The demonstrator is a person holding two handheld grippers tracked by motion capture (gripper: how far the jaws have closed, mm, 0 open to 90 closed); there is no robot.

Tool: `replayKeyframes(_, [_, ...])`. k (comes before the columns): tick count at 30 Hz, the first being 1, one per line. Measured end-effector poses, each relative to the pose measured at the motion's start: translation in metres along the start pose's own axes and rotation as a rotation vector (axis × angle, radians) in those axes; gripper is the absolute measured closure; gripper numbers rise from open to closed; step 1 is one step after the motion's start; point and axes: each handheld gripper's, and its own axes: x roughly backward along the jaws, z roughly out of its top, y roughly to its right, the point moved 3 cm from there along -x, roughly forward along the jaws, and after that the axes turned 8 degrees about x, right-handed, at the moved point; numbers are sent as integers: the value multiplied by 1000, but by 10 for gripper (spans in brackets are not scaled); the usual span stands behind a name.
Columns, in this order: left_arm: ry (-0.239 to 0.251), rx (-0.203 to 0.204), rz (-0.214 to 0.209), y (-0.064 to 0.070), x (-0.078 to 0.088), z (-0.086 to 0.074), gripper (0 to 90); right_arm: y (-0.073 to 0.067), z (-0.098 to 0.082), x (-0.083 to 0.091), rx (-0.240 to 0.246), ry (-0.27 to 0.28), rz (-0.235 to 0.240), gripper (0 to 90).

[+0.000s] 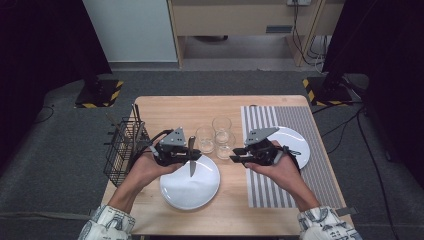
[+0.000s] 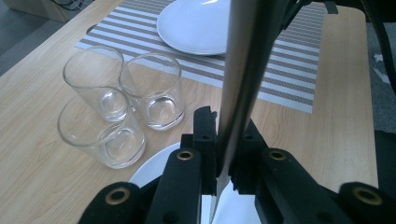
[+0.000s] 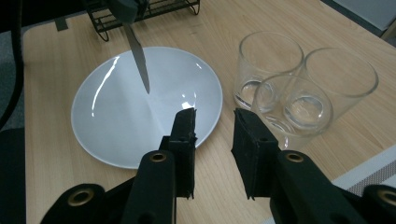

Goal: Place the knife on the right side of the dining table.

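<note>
A table knife (image 1: 191,156) hangs point-down over the near white plate (image 1: 190,189), with my left gripper (image 1: 195,156) shut on it. In the left gripper view the blade (image 2: 243,70) runs up between the black jaws of the left gripper (image 2: 224,137). My right gripper (image 1: 234,159) hovers right of that plate, above the wood, its jaws apart with nothing between them. The right gripper view has this gripper (image 3: 215,119) over the plate's rim (image 3: 116,140), and the knife tip (image 3: 142,70) hanging farther off above the plate.
Three empty glasses (image 1: 216,136) stand clustered at the table's middle, also close by in the right gripper view (image 3: 299,84). A second white plate (image 1: 296,145) lies on a striped mat (image 1: 320,170) at the right. A black wire basket (image 1: 122,150) stands at the left edge.
</note>
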Motion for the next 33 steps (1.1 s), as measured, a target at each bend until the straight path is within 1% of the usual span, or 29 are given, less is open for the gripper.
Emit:
replayKeyframes(2, [-12, -8, 1, 2, 0, 1, 822, -2, 5, -1, 13, 5, 11, 741])
replayKeyframes(3, [-12, -8, -1, 3, 0, 1, 822, -2, 7, -1, 13, 8, 18, 750])
replayKeyframes(6, [-14, -12, -5, 4, -1, 1, 822, -6, 13, -2, 41, 6, 25, 773])
replayKeyframes(9, [-14, -18, -8, 7, -2, 2, 822, -9, 17, -5, 53, 11, 47, 796])
replayKeyframes(13, [-17, -29, -17, 9, -4, 3, 822, -12, 24, -9, 65, 32, 77, 796])
replayKeyframes(18, [-27, -36, -17, 11, -8, 3, 822, -15, 35, -11, 76, 62, 110, 792])
replayKeyframes(24, [-34, -41, -28, 14, -14, 4, 822, -21, 44, -12, 112, 74, 140, 777])
replayKeyframes(30, [-44, -59, -37, 17, -17, 6, 822, -26, 51, -15, 134, 83, 169, 746])
replayKeyframes(33, [-49, -57, -41, 17, -19, 5, 822, -26, 55, -16, 142, 89, 182, 737])
